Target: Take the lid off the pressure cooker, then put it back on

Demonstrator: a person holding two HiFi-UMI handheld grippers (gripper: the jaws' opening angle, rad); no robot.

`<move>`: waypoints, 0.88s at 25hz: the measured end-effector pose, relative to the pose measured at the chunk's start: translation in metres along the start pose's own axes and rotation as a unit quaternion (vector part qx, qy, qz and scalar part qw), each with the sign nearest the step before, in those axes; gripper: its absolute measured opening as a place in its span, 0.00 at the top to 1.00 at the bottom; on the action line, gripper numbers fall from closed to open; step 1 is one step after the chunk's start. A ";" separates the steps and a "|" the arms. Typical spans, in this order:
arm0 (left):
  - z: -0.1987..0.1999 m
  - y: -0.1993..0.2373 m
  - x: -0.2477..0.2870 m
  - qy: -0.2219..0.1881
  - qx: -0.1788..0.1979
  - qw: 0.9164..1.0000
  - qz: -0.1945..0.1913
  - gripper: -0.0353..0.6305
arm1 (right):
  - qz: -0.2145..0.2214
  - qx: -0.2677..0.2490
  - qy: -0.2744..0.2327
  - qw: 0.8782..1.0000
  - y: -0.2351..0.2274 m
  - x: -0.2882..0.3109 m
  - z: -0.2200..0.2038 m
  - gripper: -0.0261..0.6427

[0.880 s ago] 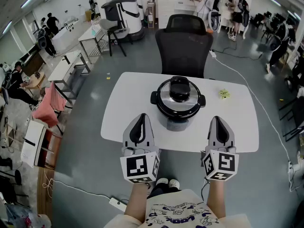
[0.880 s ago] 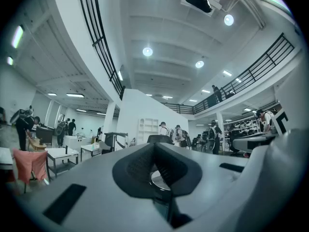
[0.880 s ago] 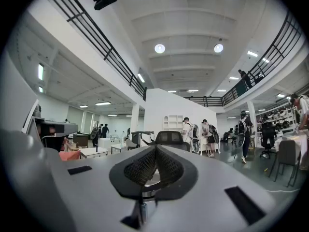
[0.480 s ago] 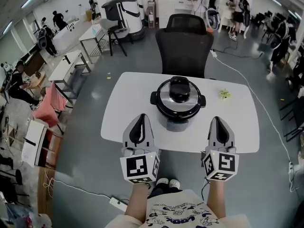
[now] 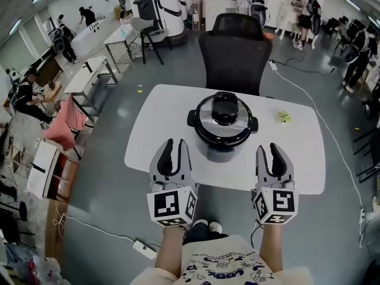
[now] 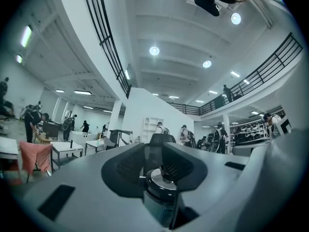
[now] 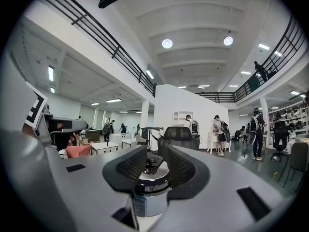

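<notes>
As the lid (image 5: 224,114) sits on the cooker (image 5: 221,152), I hold the left gripper (image 5: 177,145) and right gripper (image 5: 269,149) level before it — jaws slightly spread, empty — ready to reach.

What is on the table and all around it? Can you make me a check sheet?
Surface: white table, flat.
Job's things: pressure cooker mid-table, lid on.
Clutter: small green thing on the table, right of the cooker.
Grippers: left gripper and right gripper at the near edge, jaws apart, holding nothing.
Cables: white cable on the floor; power strip near the person's feet.
Surroundings: black chair behind the table; people at other desks.
</notes>
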State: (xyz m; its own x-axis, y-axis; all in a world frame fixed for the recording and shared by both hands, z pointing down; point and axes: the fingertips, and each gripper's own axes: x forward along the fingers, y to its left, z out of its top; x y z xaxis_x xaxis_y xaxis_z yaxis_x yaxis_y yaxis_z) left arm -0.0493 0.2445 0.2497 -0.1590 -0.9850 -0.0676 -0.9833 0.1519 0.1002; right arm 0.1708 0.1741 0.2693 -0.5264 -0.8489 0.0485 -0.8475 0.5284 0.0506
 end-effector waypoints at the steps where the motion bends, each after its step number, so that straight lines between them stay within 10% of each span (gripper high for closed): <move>1: -0.002 -0.001 0.000 0.000 -0.005 1.000 0.001 0.76 | 0.009 -0.003 0.003 1.000 0.001 0.001 -0.002 0.74; 9: -0.012 -0.003 0.001 0.012 -0.021 1.000 0.012 0.59 | 0.062 -0.011 0.016 0.998 0.009 0.009 -0.008 0.54; 22: -0.035 0.034 0.075 0.030 -0.035 0.999 0.018 0.59 | 0.083 -0.014 0.036 0.996 0.013 0.094 -0.021 0.51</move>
State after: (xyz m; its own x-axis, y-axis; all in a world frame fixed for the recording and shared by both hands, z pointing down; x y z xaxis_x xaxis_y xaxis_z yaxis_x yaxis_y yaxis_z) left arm -0.0919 0.1730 0.2832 -0.1868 -0.9824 -0.0042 -0.9682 0.1833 0.1703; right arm 0.1113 0.1013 0.2955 -0.6515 -0.7476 0.1291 -0.7468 0.6619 0.0647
